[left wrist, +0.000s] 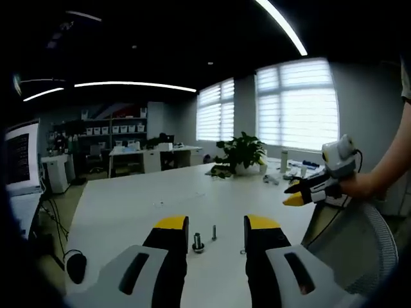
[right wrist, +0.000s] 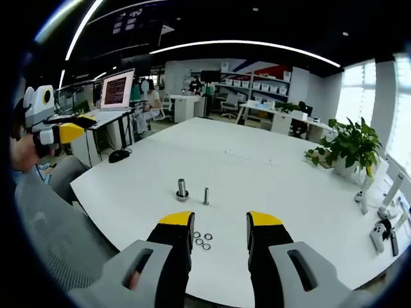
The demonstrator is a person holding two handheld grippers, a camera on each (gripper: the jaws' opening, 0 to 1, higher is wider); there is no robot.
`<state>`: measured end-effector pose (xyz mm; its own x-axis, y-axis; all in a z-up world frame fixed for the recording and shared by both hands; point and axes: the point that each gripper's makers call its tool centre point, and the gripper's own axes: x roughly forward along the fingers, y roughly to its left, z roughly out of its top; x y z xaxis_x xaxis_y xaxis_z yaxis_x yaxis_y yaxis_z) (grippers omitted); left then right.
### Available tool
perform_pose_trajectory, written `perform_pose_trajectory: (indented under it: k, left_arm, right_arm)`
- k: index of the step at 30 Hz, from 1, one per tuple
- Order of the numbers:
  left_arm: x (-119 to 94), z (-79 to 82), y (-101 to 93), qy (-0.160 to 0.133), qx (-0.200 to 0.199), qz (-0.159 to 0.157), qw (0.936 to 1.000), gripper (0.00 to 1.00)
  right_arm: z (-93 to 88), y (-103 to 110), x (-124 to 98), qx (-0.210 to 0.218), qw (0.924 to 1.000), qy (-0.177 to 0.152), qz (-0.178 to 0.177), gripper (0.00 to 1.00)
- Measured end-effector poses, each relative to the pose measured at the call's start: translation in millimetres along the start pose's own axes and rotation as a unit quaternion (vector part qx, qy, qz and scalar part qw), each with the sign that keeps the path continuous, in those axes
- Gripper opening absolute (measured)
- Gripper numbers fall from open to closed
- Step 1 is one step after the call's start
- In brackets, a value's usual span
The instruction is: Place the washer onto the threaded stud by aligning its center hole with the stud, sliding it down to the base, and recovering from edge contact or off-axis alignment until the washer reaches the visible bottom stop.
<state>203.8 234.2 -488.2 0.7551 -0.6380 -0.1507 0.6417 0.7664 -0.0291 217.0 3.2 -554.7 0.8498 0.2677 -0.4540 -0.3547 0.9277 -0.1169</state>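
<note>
Washers (right wrist: pixel 202 240): small silver rings, flat on table (right wrist: pixel 270 173) | stud (right wrist: pixel 206 196) upright | both jaws spread

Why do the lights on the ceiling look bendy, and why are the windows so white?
In both views the fisheye lens curves straight things, so the ceiling light strips bow into arcs. In the left gripper view the windows glare bright white while the room beside them stays dim. In the right gripper view the white table is evenly lit, and the small washers look sharp.

Dim office interior, bright ceiling light strips (right wrist: pixel 244 43) at 12 o'clock, overexposed blinded windows (left wrist: pixel 297 106) at 2 o'clock, strong fisheye bending at edges, evenly lit white surface (right wrist: pixel 257 173).
</note>
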Motion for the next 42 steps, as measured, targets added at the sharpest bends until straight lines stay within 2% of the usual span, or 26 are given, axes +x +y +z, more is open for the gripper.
perform_pose_trajectory:
  k: [2,5,9,12,14,17,22,24,27,29,34,36,37,40,42]
  left_arm:
    - [0,7.2,-1.7,-0.016,0.017,0.002,0.9997,0.34]
    - [-4,1.9,-7.9,-0.001,0.018,-0.008,0.9998,0.34]
    - [-14,3.9,-12.8,-0.005,0.024,-0.012,0.9996,0.34]
    - [-12,-2.4,-12.7,-0.002,0.027,-0.011,0.9996,0.33]
    - [-9,-7.2,-11.3,0.009,0.018,-0.013,0.9997,0.33]
    - [-12,-4.1,-7.6,-0.001,0.010,-0.009,0.9999,0.32]
    - [-15,-7.6,-5.7,0.001,-0.003,-0.006,1.0000,0.33]
    - [-15,-6.0,-12.3,-0.002,0.022,-0.011,0.9997,0.33]
    - [-14,-7.9,-18.0,0.003,0.028,-0.018,0.9994,0.33]
    - [-14,-8.9,-15.7,0.006,0.026,-0.018,0.9995,0.33]
    - [-17,-10.9,-1.9,0.007,0.004,0.002,1.0000,0.33]
    - [-19,-13.4,2.3,0.010,-0.006,0.009,0.9999,0.33]
    - [-18,-14.6,2.9,0.013,-0.009,0.009,0.9998,0.33]
    - [-18,-14.9,3.0,0.016,-0.003,0.008,0.9998,0.32]
    - [-18,-13.6,4.4,0.014,-0.001,0.011,0.9998,0.32]
  right_arm:
    - [-0.9,0,2,-0.004,1.0000,0.005,0.001,0.35]
    - [-2.3,5,3,-0.011,0.9999,0.011,0.006,0.35]
    - [-2.4,7,3,-0.023,0.9996,0.013,0.010,0.35]
    - [-2.9,6,2,-0.021,0.9997,0.014,0.007,0.35]
    - [-5.6,6,3,-0.022,0.9996,0.019,0.008,0.35]
    - [-6.3,8,4,-0.027,0.9993,0.024,0.010,0.35]
    - [-10.7,14,5,-0.036,0.9986,0.035,0.018,0.35]
    - [-12.8,17,5,-0.040,0.9981,0.041,0.023,0.35]
    - [-16.1,22,7,-0.057,0.9967,0.049,0.030,0.35]
    - [-18.5,22,8,-0.060,0.9961,0.056,0.032,0.34]
    - [-21.8,22,9,-0.050,0.9960,0.065,0.034,0.34]
    - [-23.4,22,9,-0.070,0.9947,0.070,0.030,0.34]
    - [-23.3,23,9,-0.065,0.9949,0.071,0.031,0.34]
    - [-17.6,22,11,-0.062,0.9952,0.068,0.034,0.34]
    - [-21.0,22,16,-0.053,0.9942,0.083,0.043,0.34]
